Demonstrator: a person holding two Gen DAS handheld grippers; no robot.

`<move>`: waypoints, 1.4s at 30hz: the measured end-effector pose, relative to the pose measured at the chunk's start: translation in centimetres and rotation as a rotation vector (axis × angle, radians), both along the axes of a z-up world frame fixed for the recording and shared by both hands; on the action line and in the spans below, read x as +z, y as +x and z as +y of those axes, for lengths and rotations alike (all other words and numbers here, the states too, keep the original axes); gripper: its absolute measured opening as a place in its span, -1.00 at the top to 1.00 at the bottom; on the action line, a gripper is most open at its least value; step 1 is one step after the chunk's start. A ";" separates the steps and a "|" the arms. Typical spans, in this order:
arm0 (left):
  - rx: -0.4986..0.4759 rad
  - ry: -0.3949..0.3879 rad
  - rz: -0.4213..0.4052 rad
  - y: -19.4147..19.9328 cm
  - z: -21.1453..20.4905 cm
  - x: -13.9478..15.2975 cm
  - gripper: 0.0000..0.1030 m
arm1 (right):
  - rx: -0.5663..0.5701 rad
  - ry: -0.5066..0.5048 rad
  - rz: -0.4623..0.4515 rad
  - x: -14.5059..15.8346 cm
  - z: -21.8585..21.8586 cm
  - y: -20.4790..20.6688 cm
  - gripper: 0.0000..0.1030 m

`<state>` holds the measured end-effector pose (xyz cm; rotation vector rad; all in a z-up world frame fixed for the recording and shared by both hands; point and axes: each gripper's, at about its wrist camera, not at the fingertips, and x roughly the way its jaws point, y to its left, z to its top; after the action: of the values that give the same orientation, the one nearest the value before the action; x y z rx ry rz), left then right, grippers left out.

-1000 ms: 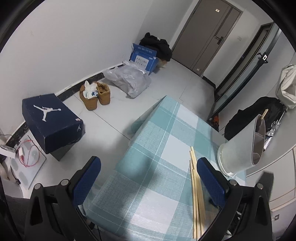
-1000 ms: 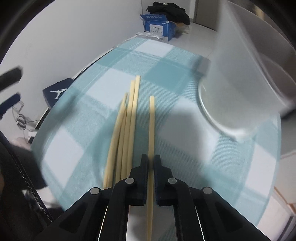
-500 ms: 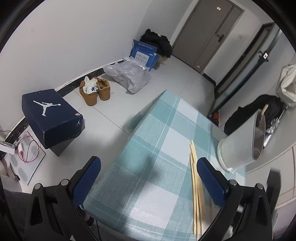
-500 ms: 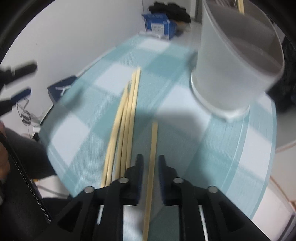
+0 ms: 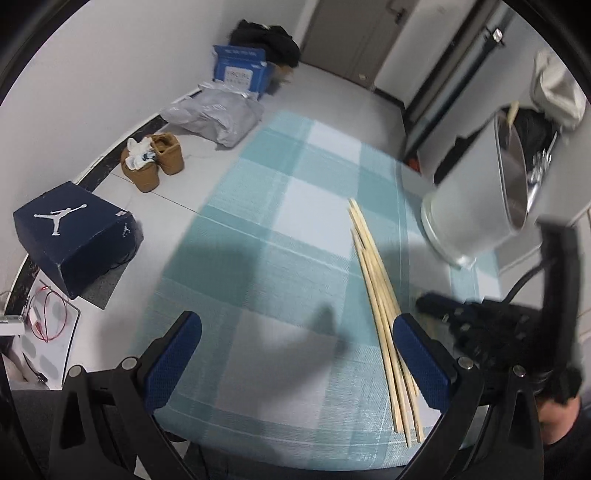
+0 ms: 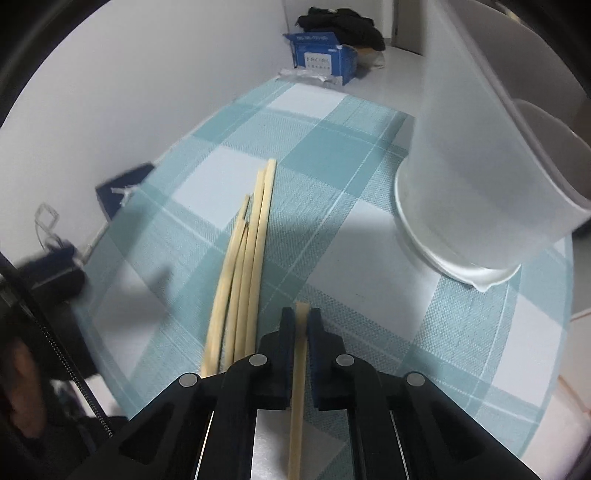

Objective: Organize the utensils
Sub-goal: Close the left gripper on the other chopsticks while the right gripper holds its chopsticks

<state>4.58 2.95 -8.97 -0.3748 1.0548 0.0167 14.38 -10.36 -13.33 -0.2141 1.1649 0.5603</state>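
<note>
Several wooden chopsticks [image 5: 382,295] lie in a bundle on the teal checked tablecloth [image 5: 277,240]; they also show in the right wrist view [image 6: 243,258]. My right gripper [image 6: 301,317] is shut on a single chopstick [image 6: 298,387] and holds it just right of the bundle; the gripper also shows dark and blurred in the left wrist view [image 5: 480,325]. A white utensil holder [image 6: 480,166] stands at the right, with one chopstick in it [image 5: 511,110]. My left gripper [image 5: 295,354] is open and empty above the near table edge.
On the floor to the left are a dark shoe box [image 5: 74,236], brown shoes [image 5: 155,162], a grey bag [image 5: 218,114] and a blue box [image 5: 240,70]. A door [image 5: 354,33] is at the back. The table edge runs along the left.
My right gripper opened, slid back along the single chopstick and shut on it near its far tip. The left gripper moved closer over the table; the right gripper entered its view.
</note>
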 end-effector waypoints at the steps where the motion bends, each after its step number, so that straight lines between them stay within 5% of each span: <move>1: -0.014 0.011 0.008 0.1 -0.4 -0.1 -0.97 | -0.007 0.016 -0.005 0.2 -0.1 0.1 0.88; 14: -0.059 0.190 0.167 2.1 -3.7 -2.5 -0.97 | -0.237 0.410 -0.028 5.2 -7.9 1.8 0.89; 22: -0.077 0.265 0.191 2.7 -4.9 -2.6 -0.99 | -0.224 0.418 -0.116 7.3 -9.5 0.1 0.89; 32: -0.051 0.251 0.276 4.3 -3.0 -2.8 -0.98 | -0.238 0.427 -0.150 8.5 -11.5 -0.6 0.89; 38: 0.031 0.171 0.294 6.0 -1.6 -2.6 -0.90 | -0.241 0.453 -0.158 9.1 -12.2 -1.0 0.89; 42: 0.033 0.213 0.288 7.2 -2.4 -2.4 -0.69 | -0.249 0.472 -0.172 9.4 -12.7 -1.2 0.89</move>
<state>11.77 0.52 -11.41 -0.1997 1.3173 0.2165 13.19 -23.04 -3.91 0.2798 0.8482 0.5671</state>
